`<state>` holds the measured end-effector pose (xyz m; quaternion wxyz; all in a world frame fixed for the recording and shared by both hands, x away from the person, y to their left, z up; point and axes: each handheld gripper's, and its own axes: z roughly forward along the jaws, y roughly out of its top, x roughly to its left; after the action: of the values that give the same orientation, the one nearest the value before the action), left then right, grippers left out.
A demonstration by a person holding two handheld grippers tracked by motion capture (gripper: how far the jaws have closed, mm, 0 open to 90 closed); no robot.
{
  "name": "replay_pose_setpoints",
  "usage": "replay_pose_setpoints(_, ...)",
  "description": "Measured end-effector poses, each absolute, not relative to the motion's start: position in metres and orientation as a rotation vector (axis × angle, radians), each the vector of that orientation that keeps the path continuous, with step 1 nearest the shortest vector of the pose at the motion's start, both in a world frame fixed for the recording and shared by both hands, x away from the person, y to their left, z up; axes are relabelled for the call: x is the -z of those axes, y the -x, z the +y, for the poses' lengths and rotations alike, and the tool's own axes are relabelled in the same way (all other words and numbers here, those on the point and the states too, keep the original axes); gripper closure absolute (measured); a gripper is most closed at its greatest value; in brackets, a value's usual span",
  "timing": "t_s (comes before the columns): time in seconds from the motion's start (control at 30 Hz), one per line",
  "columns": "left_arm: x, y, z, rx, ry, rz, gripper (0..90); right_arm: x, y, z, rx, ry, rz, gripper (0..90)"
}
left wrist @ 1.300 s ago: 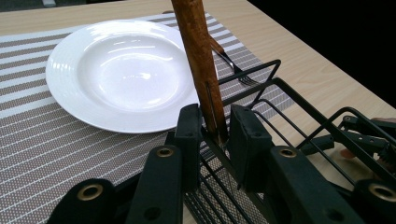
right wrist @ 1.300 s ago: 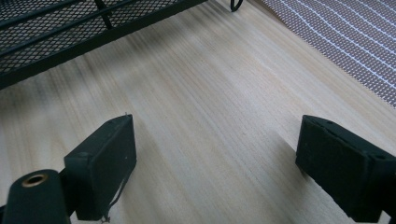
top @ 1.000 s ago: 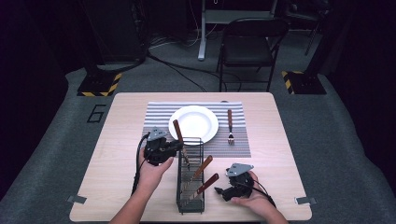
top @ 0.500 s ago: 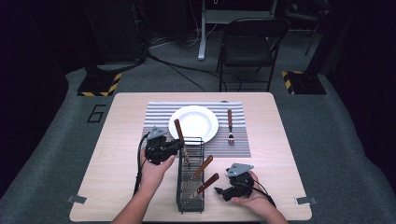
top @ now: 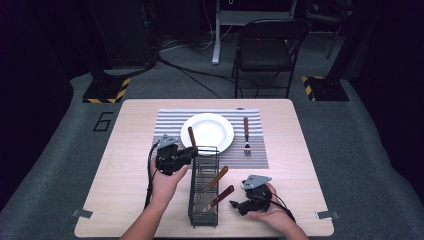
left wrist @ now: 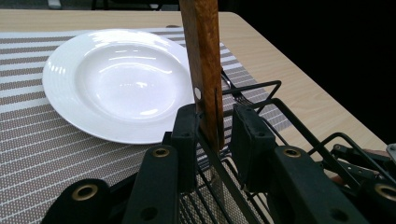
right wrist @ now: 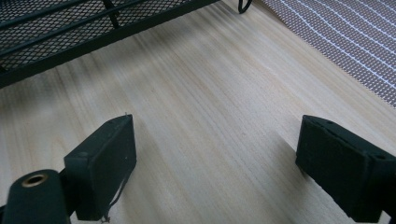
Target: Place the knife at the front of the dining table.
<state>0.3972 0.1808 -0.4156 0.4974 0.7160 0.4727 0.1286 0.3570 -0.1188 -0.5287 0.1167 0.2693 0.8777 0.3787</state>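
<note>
The left hand-held gripper, jaws just easing apart around a wooden-handled utensil, lifts it from the wire caddy toward the plate; the right hand-held gripper waits open.

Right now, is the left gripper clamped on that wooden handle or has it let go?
Loosened: the left gripper has just been opening; a gap separates one pad from the wooden handle.

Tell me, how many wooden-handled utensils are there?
4: one brown wooden-handled fork on the striped grey placemat, three wooden-handled pieces in the black wire caddy. Others may hide inside.
</note>
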Motion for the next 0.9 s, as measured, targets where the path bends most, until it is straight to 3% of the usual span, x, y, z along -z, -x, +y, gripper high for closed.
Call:
replay_pose_setpoints(0.4, 0.416, -0.405, 0.178, -0.316, -1.741, 1.145, 74.7, 0.529, -0.357, -0.119, -1.109, -0.788, 2.570, 11.3)
replay_pose_setpoints(0.43, 0.416, -0.406, 0.178, -0.331, -1.738, 1.146, 73.5, 0.529, -0.357, -0.119, -1.109, -0.788, 2.570, 11.3)
replay_pose_setpoints(0.5, 0.416, -0.408, 0.178, -0.352, -1.728, 1.156, 61.8, 0.529, -0.357, -0.119, -1.109, -0.788, 2.570, 11.3)
replay_pose_setpoints(0.53, 0.416, -0.409, 0.179, -0.338, -1.729, 1.155, 61.5, 0.529, -0.357, -0.119, -1.109, -0.788, 2.570, 11.3)
replay_pose_setpoints(0.73, 0.414, -0.412, 0.179, -0.320, -1.731, 1.120, 74.0, 0.529, -0.357, -0.119, -1.109, -0.788, 2.570, 11.3)
replay_pose_setpoints(0.9, 0.411, -0.407, 0.179, -0.331, -1.735, 1.100, 75.6, 0.529, -0.357, -0.119, -1.109, -0.788, 2.571, 11.3)
